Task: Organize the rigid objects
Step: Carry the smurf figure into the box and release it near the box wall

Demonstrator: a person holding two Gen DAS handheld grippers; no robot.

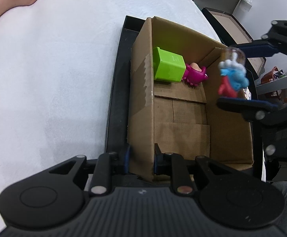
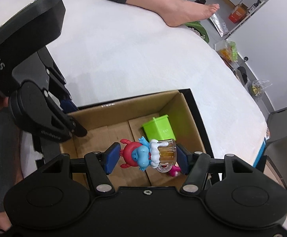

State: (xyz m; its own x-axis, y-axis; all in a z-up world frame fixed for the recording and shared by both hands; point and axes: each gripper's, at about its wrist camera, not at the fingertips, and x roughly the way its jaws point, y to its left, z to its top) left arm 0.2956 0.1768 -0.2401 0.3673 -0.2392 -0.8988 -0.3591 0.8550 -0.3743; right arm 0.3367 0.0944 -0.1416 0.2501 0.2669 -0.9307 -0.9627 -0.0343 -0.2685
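Note:
An open cardboard box (image 1: pixel 183 114) stands in a black tray (image 1: pixel 115 90) on a white padded surface. My left gripper (image 1: pixel 141 157) is shut on the box's near wall, one finger on each side; it also shows at the box's left wall in the right wrist view (image 2: pixel 74 118). A lime green container (image 2: pixel 159 130) and a pink toy (image 1: pixel 194 75) lie in the box's far corner. My right gripper (image 2: pixel 147 157) is shut on a toy figure (image 2: pixel 143 155), a blue creature with a red crab and a clear beer mug, and holds it over the box's inside.
A person's bare foot (image 2: pixel 185 13) rests on the white surface (image 2: pixel 133 59) beyond the box. Bags, packets and small items litter the floor (image 2: pixel 228 51) to the right. Another open cardboard box (image 1: pixel 230 27) sits past the surface's edge.

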